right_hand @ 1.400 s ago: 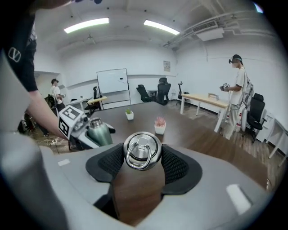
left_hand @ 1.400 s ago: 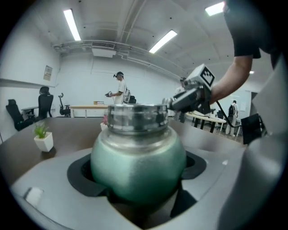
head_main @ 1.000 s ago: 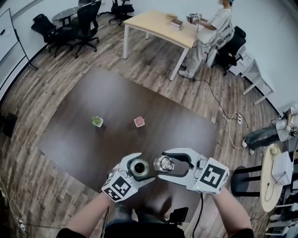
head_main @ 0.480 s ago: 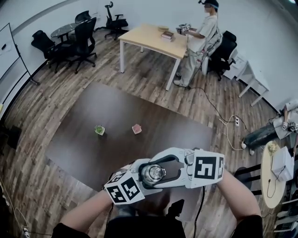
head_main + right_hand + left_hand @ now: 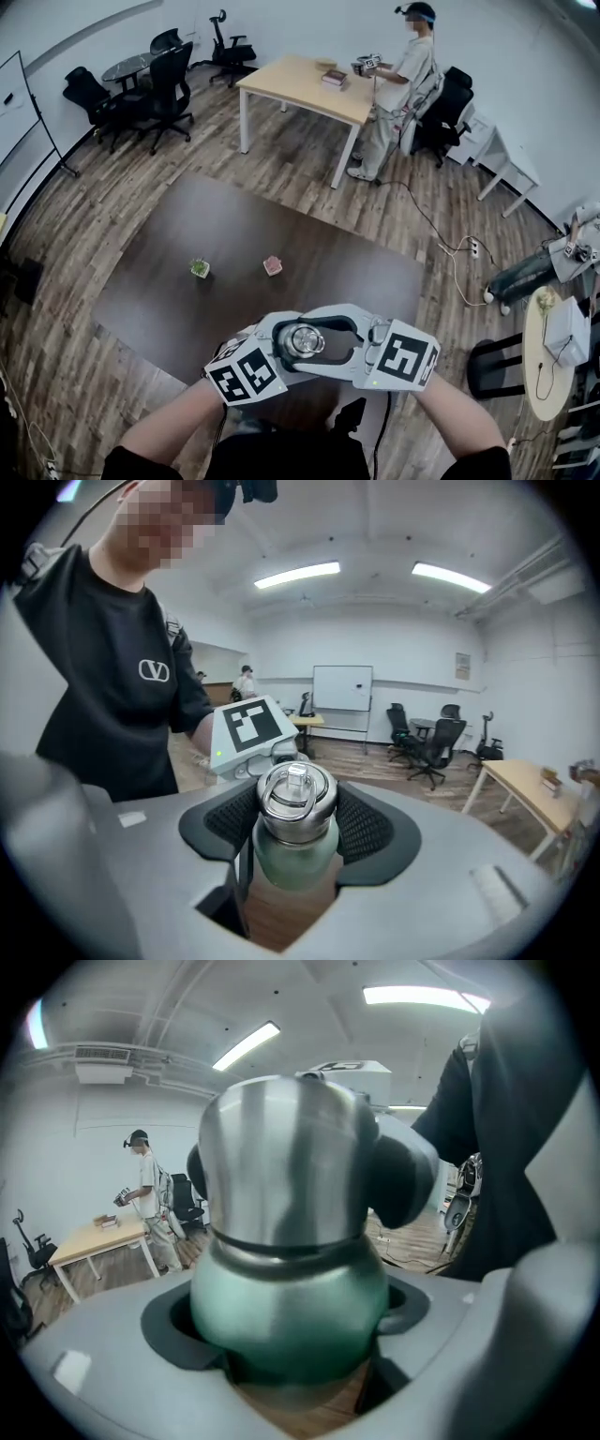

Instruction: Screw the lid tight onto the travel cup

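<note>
clamping left gripper (image 5: 291, 1335) on travel cup (image 5: 281, 1283), right gripper (image 5: 295, 829) on lid (image 5: 295, 791), green item (image 5: 199, 268), pink item (image 5: 273, 265) beyond

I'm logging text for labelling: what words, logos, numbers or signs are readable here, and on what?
"V" in a white oval: chest of the black T-shirt.
Small wall notice: too small to read.
Black-and-white square marker: pattern only, no letters.
Wall whiteboard: nothing legible.
</note>
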Motion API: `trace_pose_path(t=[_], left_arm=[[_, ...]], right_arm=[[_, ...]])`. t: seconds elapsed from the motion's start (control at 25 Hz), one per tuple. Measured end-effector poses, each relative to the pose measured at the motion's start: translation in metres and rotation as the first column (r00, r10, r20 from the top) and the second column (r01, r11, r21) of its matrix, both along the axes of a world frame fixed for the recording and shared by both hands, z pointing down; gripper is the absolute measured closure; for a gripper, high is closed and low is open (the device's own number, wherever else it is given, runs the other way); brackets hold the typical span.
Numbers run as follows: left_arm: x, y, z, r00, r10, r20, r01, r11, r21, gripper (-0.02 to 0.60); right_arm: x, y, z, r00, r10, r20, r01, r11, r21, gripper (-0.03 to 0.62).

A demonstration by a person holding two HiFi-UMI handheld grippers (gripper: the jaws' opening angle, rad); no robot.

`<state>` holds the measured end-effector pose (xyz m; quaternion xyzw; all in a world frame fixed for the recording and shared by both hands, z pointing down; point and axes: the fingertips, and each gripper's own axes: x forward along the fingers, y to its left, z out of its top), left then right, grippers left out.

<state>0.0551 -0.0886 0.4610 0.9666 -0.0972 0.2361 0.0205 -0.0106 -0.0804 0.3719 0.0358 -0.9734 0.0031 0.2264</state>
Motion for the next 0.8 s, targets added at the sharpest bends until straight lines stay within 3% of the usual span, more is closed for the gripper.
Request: trace_pose_path(t=[0.08,0.2,0.28,0.4,0.48,0.56,0.68,0.8], left_arm=[[-0.001,-0.004,0.001,1.000,-0.015,-0.005,0.015,1.000,-0.005,0.178],[0.000,-0.010,-0.001,0.999,-0.031,-0.005,0.031,0.999,-0.017,0.178],[0.002,-0.013,0.000,0.999,-0.042,-0.005,0.042,0.999,-0.030,0.178],[0.004,-0.016,-0.003,0.999,-0.048,-0.005,0.048,0.998,-0.033,0.178],[0.007,-0.014,-0.002,0.999,-0.037,-0.003,0.037,0.999,-0.038,0.178],[0.008,-0.012,0.000,1.000,-0.021,0.003,0.021,0.999,-0.036,0.178],[0.006,-0.013,-0.004,1.000,-0.011,0.006,0.011,0.999,-0.034,0.178],[0.000,-0.012,-0.008,1.000,-0.010,-0.002,0.010,1.000,-0.029,0.178]], right_arm=[[0.000,-0.007,-0.001,0.988,0.127,0.084,-0.127,0.992,-0.005,0.326],[0.004,-0.018,-0.003,0.930,0.317,0.185,-0.321,0.947,-0.009,0.326],[0.006,-0.024,-0.003,0.868,0.449,0.210,-0.456,0.890,-0.018,0.326],[0.011,-0.030,-0.005,0.739,0.626,0.249,-0.639,0.768,-0.034,0.326],[0.014,-0.030,-0.004,0.690,0.669,0.276,-0.685,0.727,-0.049,0.326],[0.017,-0.028,-0.003,0.702,0.649,0.293,-0.667,0.744,-0.050,0.324],[0.017,-0.019,-0.009,0.779,0.538,0.322,-0.562,0.827,-0.023,0.322],[0.026,-0.010,-0.017,0.852,0.417,0.316,-0.419,0.906,-0.064,0.307]])
